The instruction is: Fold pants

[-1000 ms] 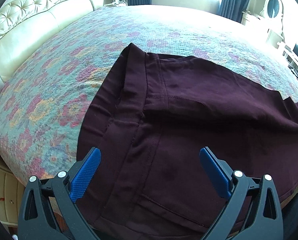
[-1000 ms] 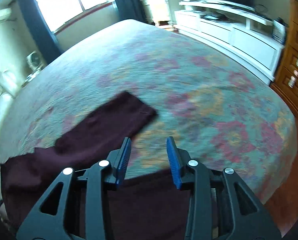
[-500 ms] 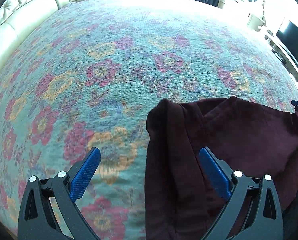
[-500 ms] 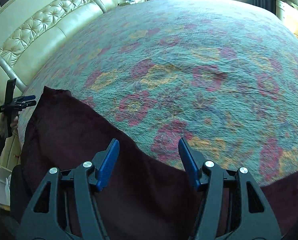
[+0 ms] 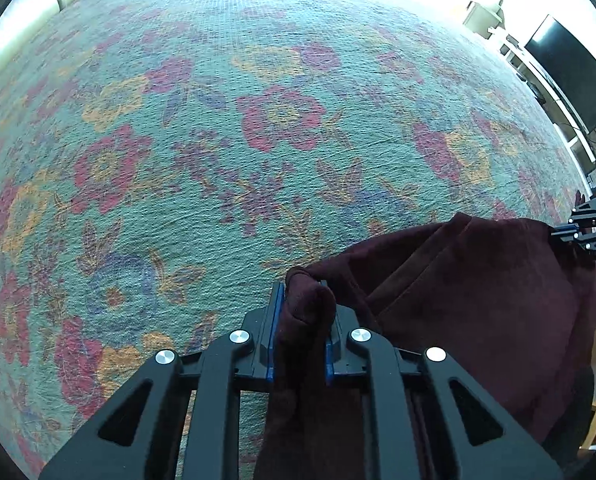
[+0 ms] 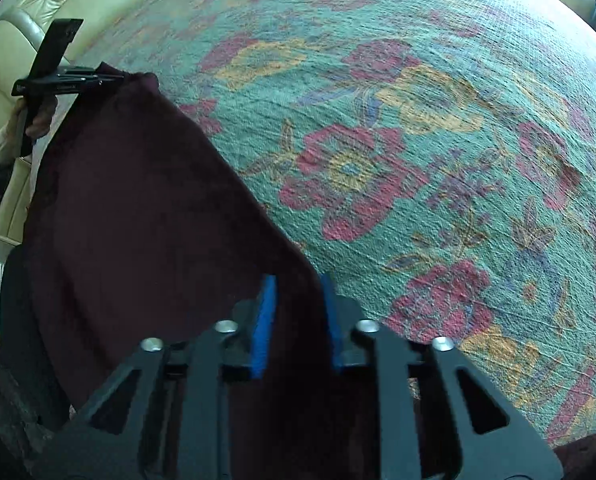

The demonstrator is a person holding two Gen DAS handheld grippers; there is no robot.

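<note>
Dark maroon pants (image 5: 478, 300) lie at the near edge of a floral bedspread (image 5: 258, 140). My left gripper (image 5: 300, 292) points steeply down. Its jaws are closing, and the blue pads pinch a bunched corner of the pants between them. At the far right of that view my right gripper (image 5: 578, 236) holds the other corner. In the right wrist view my right gripper (image 6: 296, 284) is shut on the pants' edge (image 6: 138, 220). The cloth stretches from there to my left gripper (image 6: 110, 77) at the upper left.
The bedspread (image 6: 418, 160) stretches far ahead of both grippers. A cream tufted headboard (image 6: 38, 0) stands at the left, with a person's hand (image 6: 38, 120) on the left tool. A dark screen (image 5: 570, 76) and white furniture lie beyond the bed.
Both grippers went from open to closed on the pants' edge. Both views swung across the bed and tipped down, and the pants now hang between the two grippers.
</note>
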